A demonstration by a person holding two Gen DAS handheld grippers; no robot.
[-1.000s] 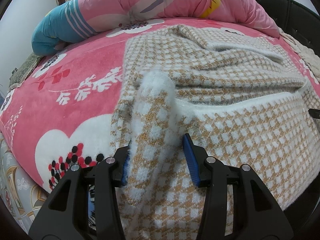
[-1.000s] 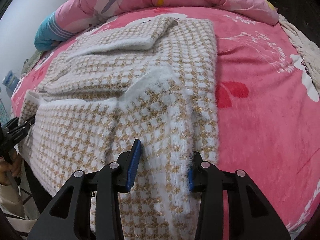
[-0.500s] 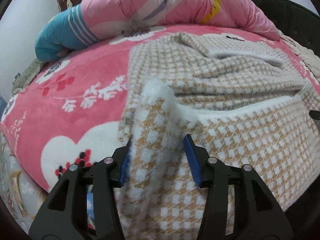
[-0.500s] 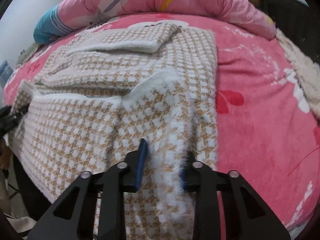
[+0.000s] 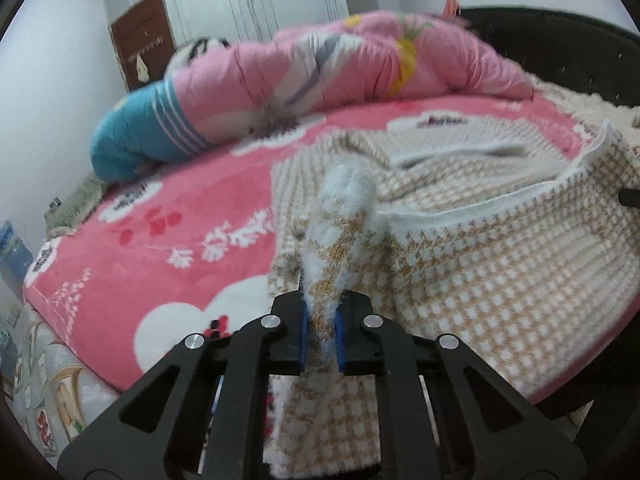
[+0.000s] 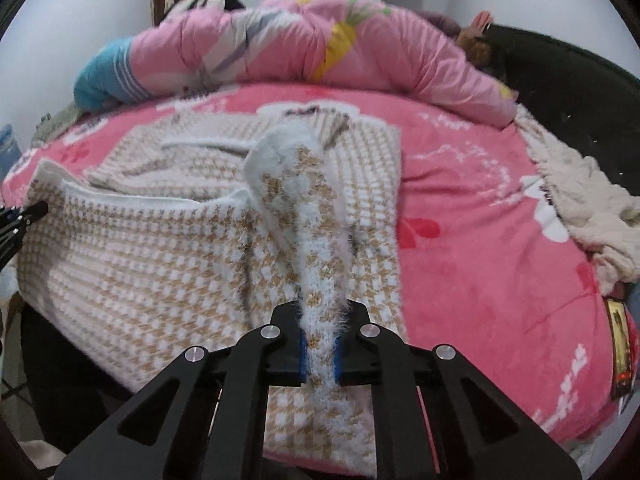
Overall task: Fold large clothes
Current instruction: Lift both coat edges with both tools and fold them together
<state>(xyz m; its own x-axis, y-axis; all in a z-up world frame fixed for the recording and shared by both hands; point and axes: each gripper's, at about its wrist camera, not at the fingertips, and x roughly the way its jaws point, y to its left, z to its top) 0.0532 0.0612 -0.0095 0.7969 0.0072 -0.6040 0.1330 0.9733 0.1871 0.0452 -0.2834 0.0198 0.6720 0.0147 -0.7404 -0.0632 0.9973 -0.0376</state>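
On right only, cream throw (image 6: 592,200)

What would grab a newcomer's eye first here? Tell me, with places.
The fuzzy tan-and-white checked garment spreads over the near half of the pink floral blanket. Each gripper, left gripper and right gripper, pinches a raised fold of it at the near edge. A rolled pink quilt lies along the far side.

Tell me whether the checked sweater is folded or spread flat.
Partly folded. The checked sweater has sleeves laid across its body, and its near hem is lifted, pinched in the left tongs and right tongs.
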